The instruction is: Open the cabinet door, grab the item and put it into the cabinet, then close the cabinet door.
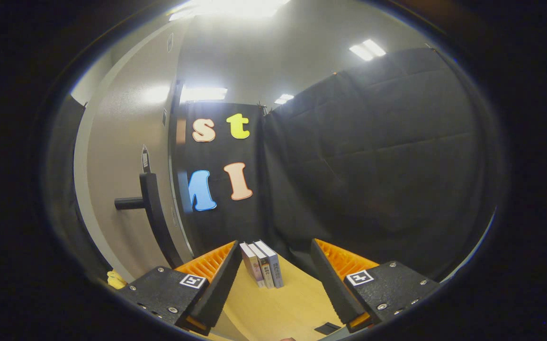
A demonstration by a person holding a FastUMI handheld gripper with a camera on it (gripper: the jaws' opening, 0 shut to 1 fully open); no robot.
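The tongs (273, 265) stand apart, holding nothing. Books (262, 264) stand at the table (282, 308) far edge. Cabinet door (121, 189) status: apparently open; placing and closing remain.

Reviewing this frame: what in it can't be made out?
- Cabinet door, gripper view: seen at a steep angle, so whether it is shut or ajar is unclear; the inside is hidden behind it.
- Books just ahead of the open claw: spine print too small to make out.
- Yellow object beside the left finger: mostly hidden by it.
- Small dark item on the table: unidentifiable.
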